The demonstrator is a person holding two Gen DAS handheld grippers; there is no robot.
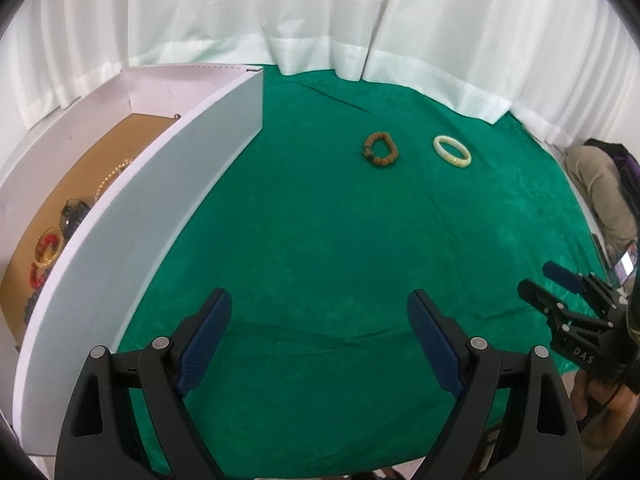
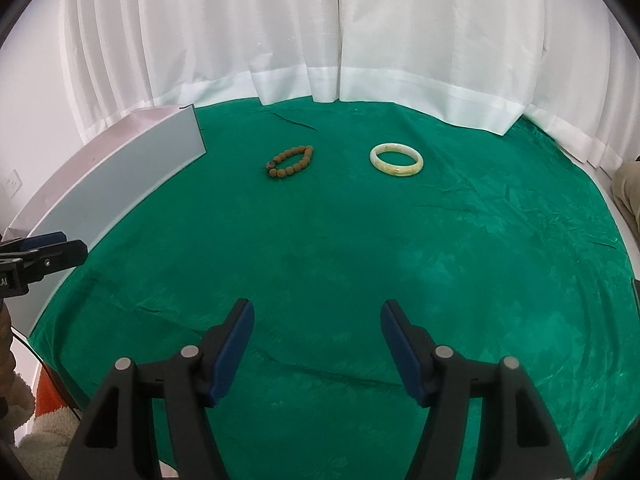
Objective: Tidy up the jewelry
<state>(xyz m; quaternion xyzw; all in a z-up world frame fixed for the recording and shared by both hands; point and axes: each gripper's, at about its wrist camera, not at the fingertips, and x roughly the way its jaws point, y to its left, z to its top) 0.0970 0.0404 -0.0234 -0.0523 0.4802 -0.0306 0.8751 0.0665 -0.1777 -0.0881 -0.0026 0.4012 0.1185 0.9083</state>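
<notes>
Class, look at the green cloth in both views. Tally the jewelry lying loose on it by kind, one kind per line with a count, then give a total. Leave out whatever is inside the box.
Beaded bracelet: 1
Pale bangle: 1
Total on the cloth: 2

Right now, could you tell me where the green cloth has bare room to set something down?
The cloth is bare between both grippers and the bead bracelet and pale bangle, and behind those up to the curtain. The box at the left is crowded with jewelry.
</notes>
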